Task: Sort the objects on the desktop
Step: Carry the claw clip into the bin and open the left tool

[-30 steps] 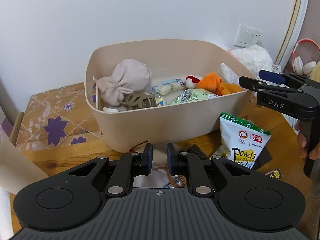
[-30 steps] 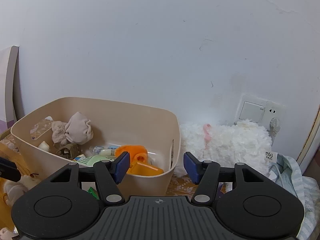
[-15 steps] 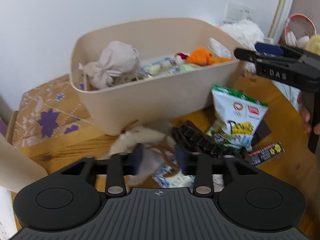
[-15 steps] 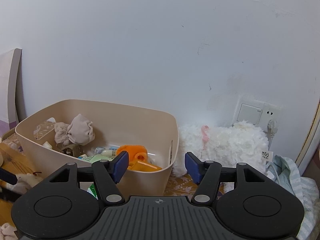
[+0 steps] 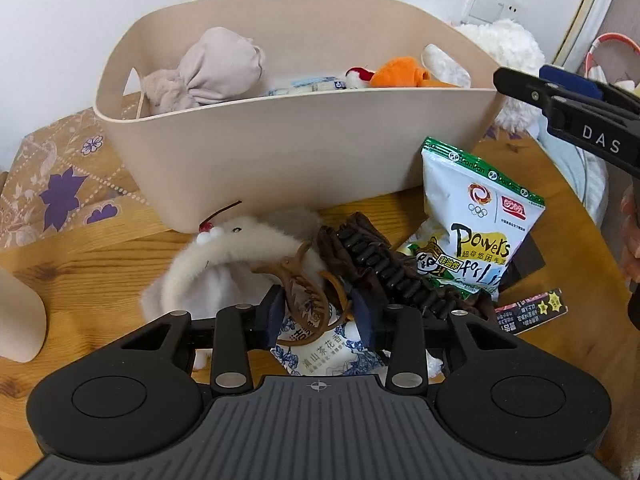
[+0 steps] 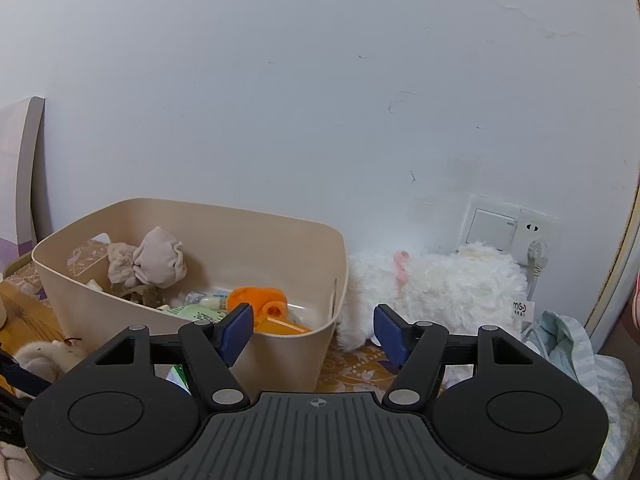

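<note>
A beige bin point(image 5: 280, 152) stands at the back of the wooden table and holds a pink cloth bundle point(image 5: 216, 68), an orange plush point(image 5: 400, 72) and small packets. In front of it lie a fluffy white headband point(image 5: 240, 248), a brown claw clip point(image 5: 308, 292), a dark brown hair clip point(image 5: 384, 268), a white-blue tea packet point(image 5: 324, 352) and a Powers snack bag point(image 5: 480, 216). My left gripper point(image 5: 320, 316) is open, its fingers on either side of the brown claw clip. My right gripper point(image 6: 312, 334) is open and empty, held beside the bin's point(image 6: 280, 240) right end.
A white fluffy plush point(image 6: 440, 292) lies right of the bin under a wall socket point(image 6: 532, 236). A patterned cloth point(image 5: 60, 184) covers the table's left. A small dark wrapper point(image 5: 528, 312) lies at the front right. Light blue fabric point(image 6: 572, 344) is at the far right.
My left gripper has opened from nearly shut and dropped down and forward to the pile, so its fingers now flank the brown claw clip. The right gripper has barely moved.
</note>
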The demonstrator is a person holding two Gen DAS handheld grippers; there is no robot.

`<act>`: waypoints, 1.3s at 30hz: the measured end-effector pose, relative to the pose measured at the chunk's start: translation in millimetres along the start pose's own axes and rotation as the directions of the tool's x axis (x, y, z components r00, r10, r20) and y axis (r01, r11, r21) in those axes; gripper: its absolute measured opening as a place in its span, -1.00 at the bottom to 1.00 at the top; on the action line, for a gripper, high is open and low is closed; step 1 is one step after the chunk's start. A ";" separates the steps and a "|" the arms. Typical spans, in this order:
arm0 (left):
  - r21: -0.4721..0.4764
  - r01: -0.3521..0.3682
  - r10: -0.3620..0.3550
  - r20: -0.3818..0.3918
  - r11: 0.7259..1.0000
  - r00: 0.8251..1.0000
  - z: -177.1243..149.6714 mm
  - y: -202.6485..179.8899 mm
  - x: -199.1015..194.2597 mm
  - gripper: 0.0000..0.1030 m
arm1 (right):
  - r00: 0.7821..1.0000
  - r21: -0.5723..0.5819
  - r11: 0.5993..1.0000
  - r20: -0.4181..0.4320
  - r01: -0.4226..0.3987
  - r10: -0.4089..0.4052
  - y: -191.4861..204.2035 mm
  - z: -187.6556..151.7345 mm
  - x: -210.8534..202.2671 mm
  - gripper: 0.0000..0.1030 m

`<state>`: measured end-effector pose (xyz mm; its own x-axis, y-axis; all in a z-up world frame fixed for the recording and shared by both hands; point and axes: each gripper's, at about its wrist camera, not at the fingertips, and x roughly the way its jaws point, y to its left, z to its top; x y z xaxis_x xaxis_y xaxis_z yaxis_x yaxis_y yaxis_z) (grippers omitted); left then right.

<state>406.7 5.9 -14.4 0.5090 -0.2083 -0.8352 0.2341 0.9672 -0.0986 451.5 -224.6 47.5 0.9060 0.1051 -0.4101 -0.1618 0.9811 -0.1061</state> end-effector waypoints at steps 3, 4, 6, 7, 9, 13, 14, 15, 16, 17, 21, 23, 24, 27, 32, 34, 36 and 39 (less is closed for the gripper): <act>-0.020 0.010 -0.009 0.056 1.000 0.998 -0.8 4.5 -12.1 -0.27 | 1.000 0.003 1.000 0.003 0.002 -0.002 -2.4 -1.6 -1.0 0.36; -0.030 0.037 -0.035 0.070 0.999 0.997 -0.3 6.6 -17.8 -0.27 | 1.000 0.004 1.000 0.005 0.002 -0.002 -3.1 -1.8 -1.1 0.36; -0.029 0.066 -0.063 0.096 0.997 0.993 2.6 8.4 -29.2 -0.27 | 1.000 0.009 1.000 0.010 0.004 -0.004 -4.8 -1.9 -1.3 0.36; -0.024 0.063 -0.060 0.111 0.998 0.992 4.5 8.9 -35.5 -0.27 | 1.000 0.013 1.000 0.012 0.004 -0.004 -5.3 -1.7 -1.5 0.36; -0.031 0.071 -0.065 0.142 0.997 0.988 8.9 11.2 -45.9 -0.27 | 1.000 0.022 1.000 0.019 0.001 -0.001 -5.9 -0.7 -2.3 0.36; -0.087 0.089 -0.063 0.264 0.992 0.962 20.5 17.4 -66.9 -0.27 | 1.000 0.031 0.999 0.029 -0.005 0.004 -5.8 -0.1 -4.6 0.36; -0.106 0.078 -0.043 0.298 0.991 0.954 23.8 17.9 -70.8 -0.27 | 0.999 0.035 0.999 0.032 -0.008 0.007 -5.8 -0.1 -5.3 0.36; -0.131 0.061 -0.014 0.334 0.989 0.942 27.8 18.4 -73.4 -0.27 | 0.999 0.036 0.999 0.033 -0.009 0.008 -5.6 0.0 -6.4 0.36; -0.156 0.045 0.014 0.360 0.987 0.933 32.2 19.0 -74.5 -0.27 | 0.999 0.037 0.999 0.037 -0.011 0.010 -5.6 0.0 -7.7 0.36; -0.178 0.023 0.047 0.382 0.984 0.923 36.8 18.2 -74.3 -0.27 | 0.999 0.039 0.999 0.040 -0.014 0.013 -5.8 -0.1 -9.2 0.36; -0.238 -0.048 0.152 0.443 0.970 0.883 52.7 9.0 -67.0 -0.27 | 0.998 0.059 0.998 0.048 -0.032 0.029 -9.3 -3.2 -15.6 0.36; -0.250 -0.070 0.182 0.460 0.966 0.869 59.0 2.0 -59.6 -0.27 | 0.998 0.077 0.996 0.043 -0.044 0.041 -13.3 -5.2 -17.8 0.36; -0.249 -0.092 0.202 0.462 0.964 0.863 61.5 -2.2 -54.9 -0.27 | 0.998 0.100 0.993 0.036 -0.056 0.052 -16.9 -6.7 -18.6 0.36; -0.255 -0.195 0.294 0.444 0.947 0.847 65.4 -13.6 -37.2 -0.26 | 0.996 0.176 0.981 0.017 -0.086 0.084 -27.0 -10.1 -16.5 0.36; -0.238 -0.226 0.306 0.391 0.945 0.868 64.7 -26.3 -6.5 -0.26 | 0.996 0.036 0.999 0.086 0.013 -0.016 -15.5 -20.9 -24.7 0.36; -0.222 -0.235 0.306 0.380 0.946 0.873 61.8 -29.6 0.3 -0.26 | 0.998 0.072 0.997 0.055 -0.032 0.028 -16.8 -22.1 -25.8 0.37; -0.218 -0.247 0.316 0.387 0.944 0.866 57.7 -32.6 1.9 -0.23 | 0.998 0.125 0.991 0.042 -0.041 0.036 -17.8 -22.7 -28.3 0.38; -0.208 -0.212 0.282 0.410 0.955 0.867 52.0 -35.6 -3.5 0.19 | 0.998 0.158 0.987 0.058 -0.040 0.032 -15.7 -29.0 -34.6 0.45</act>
<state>439.7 -35.3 20.2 0.8472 0.0326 -0.5302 -0.0567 0.9980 -0.0292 411.4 -248.3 37.0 0.9215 0.1453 -0.3602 -0.1345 0.9894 0.0551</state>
